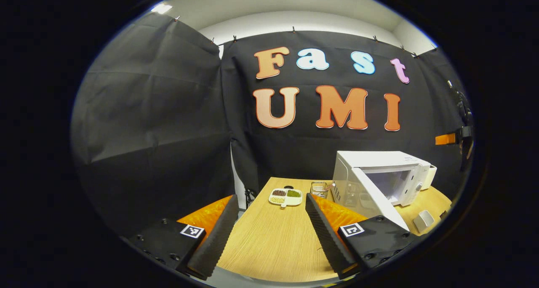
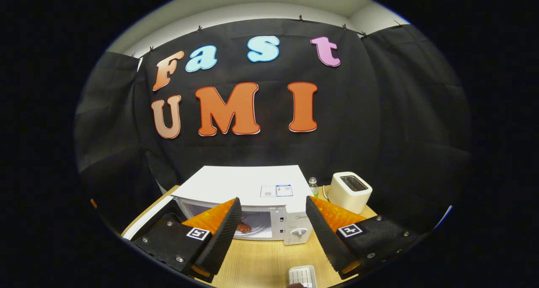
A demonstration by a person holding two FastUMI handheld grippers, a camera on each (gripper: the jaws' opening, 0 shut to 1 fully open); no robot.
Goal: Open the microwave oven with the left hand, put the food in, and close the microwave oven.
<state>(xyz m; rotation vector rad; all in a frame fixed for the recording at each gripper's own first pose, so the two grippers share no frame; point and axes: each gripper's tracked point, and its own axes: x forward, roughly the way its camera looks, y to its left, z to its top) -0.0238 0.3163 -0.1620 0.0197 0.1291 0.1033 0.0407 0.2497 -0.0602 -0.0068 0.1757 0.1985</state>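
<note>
While my left tool (image 1: 268,231) hangs with its fingers spread wide and nothing between them, the microwave (image 1: 381,176) stands at the far right of the wooden bench (image 1: 269,246) with its door (image 1: 372,199) swung out toward me, the white cavity open behind it. It is a white box with a flat top; in the right gripper view the microwave (image 2: 248,199) sits straight ahead, a small label on its lid and a control panel with a round dial (image 2: 299,232) at its right end. My right tool (image 2: 273,233) is released too, fingers parted and gripping nothing, held just in front of the oven. Inside the cavity a reddish-brown piece of food (image 2: 243,228) lies on the floor of the oven, mostly hidden by my near finger, so I cannot tell what it is. In the right gripper view the open door is cut off at the left edge behind my tool. A divided white tray (image 1: 285,196) with dark, green and pale fillings rests on the bench left of the oven, well apart from it, with a small wire basket (image 1: 319,189) between them; its contents are too small to make out. A white toaster (image 2: 349,192) stands to the right of the microwave, a small clear bottle (image 2: 313,186) between the two. A pale ribbed item (image 2: 302,276) lies on the bench near the bottom edge, partly cut off.
</note>
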